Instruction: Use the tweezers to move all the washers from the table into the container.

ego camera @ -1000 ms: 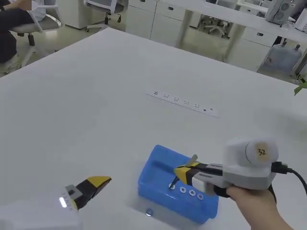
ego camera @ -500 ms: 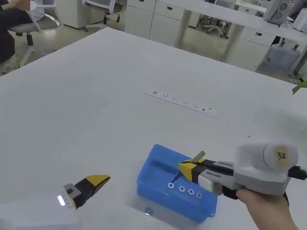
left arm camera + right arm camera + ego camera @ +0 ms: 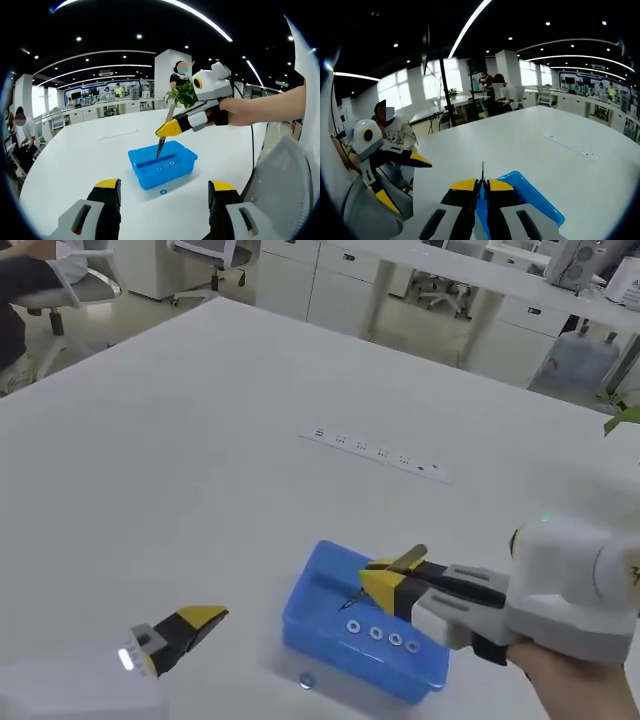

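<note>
Holding the tweezers [image 3: 160, 146] clamped between the closed jaws of your right gripper [image 3: 385, 580], you have their tip over the blue container [image 3: 310, 612]. Four washers [image 3: 376, 633] lie inside. One washer [image 3: 307, 680] lies on the table [image 3: 200, 440], just beside the container. Your left gripper [image 3: 164, 185] gapes wide, empty.

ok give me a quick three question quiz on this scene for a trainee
1. True or false: the left gripper has its jaws wide apart.
2. How many small metal washers lie inside the blue plastic container? A two, B four, C seven.
3. Fill in: the right gripper is shut on the slim metal ___, whose tip points down over the container.

Key: 1 true; 2 B; 3 tweezers.
</note>
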Tool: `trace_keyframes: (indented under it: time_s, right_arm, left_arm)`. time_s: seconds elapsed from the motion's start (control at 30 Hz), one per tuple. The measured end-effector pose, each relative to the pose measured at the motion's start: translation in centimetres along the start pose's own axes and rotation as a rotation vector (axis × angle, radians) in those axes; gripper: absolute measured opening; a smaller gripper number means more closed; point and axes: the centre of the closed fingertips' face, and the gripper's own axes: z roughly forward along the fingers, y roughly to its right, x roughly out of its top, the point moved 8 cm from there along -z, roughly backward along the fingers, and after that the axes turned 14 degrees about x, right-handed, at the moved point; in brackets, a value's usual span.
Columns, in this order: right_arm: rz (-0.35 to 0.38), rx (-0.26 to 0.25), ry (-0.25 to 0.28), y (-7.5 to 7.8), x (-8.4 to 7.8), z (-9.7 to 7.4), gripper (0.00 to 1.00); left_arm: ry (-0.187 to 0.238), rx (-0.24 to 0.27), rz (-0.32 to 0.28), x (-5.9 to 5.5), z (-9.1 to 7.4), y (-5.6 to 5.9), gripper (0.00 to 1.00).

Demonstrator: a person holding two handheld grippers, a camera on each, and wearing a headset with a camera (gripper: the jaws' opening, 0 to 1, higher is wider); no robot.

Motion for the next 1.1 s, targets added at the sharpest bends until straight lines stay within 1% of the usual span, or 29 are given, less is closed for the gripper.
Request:
trace_keyframes:
  time_s: [0.1,0.17,0.2,0.3,0.37,0.5,0.6,0.73,1.1]
  right_arm:
    - [0.014,0.048,0.0,-0.6,-0.4,0.6,0.03]
    - [0.027,0.08,-0.007,-0.9,-1.0,1.1,0.03]
    - [0.032,0.091,-0.02,-1.1,-1.4,1.5,0.03]
    - [0.029,0.1,-0.049,-1.3,-2.1,2.0,0.03]
    - [0.023,0.117,-0.089,-1.5,-2.8,2.6,0.03]
    - [0.003,0.126,-0.144,-1.5,-3.5,3.2,0.03]
    - [-0.006,0.128,-0.161,-1.4,-3.7,3.4,0.03]
    - [-0.029,0.134,-0.202,-1.4,-4.1,3.7,0.03]
    - [-0.053,0.142,-0.258,-1.4,-4.9,4.3,0.03]
  left_arm:
    - [0.001,0.001,-0.002,0.0,0.0,0.0,0.72]
    - [0.002,0.001,-0.002,0.0,0.0,0.0,0.72]
    - [0.001,0.001,-0.001,0.0,0.0,0.0,0.72]
    - [0.0,0.0,0.0,0.0,0.0,0.0,0.72]
    - [-0.001,0.002,-0.002,0.0,-0.1,-0.1,0.72]
    - [-0.001,0.002,-0.002,0.0,0.0,-0.1,0.72]
    - [-0.001,0.0,-0.001,0.0,0.0,0.0,0.72]
    - [-0.001,0.0,-0.003,0.0,0.0,-0.1,0.71]
    - [-0.004,-0.006,-0.001,-0.1,0.0,0.0,0.71]
